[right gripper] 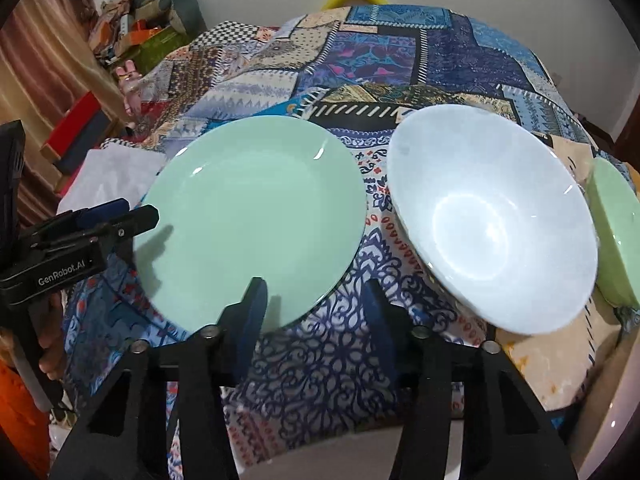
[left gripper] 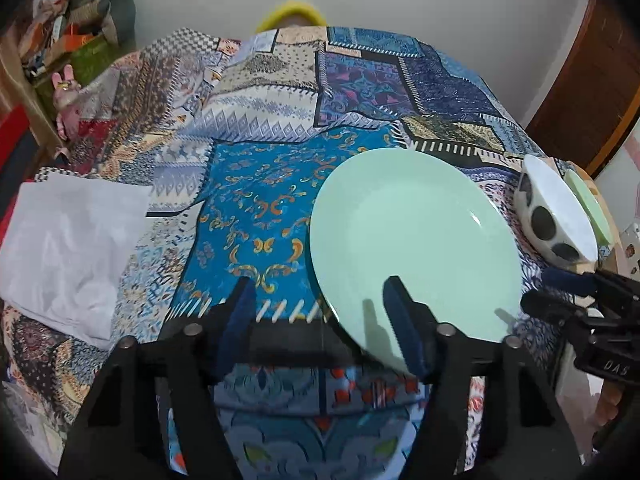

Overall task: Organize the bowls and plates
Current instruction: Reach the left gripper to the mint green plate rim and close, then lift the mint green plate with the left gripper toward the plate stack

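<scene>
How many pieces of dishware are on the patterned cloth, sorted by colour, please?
Mint green: 2, the round mint-green plate and the smaller mint-green dish at the right edge.
White: 1, the white bowl with dark spots outside.
Total: 3

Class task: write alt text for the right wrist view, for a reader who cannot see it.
A mint green plate and a white bowl sit side by side on a patchwork cloth. The right tool hovers open before them, and the left tool reaches in from the left.
</scene>
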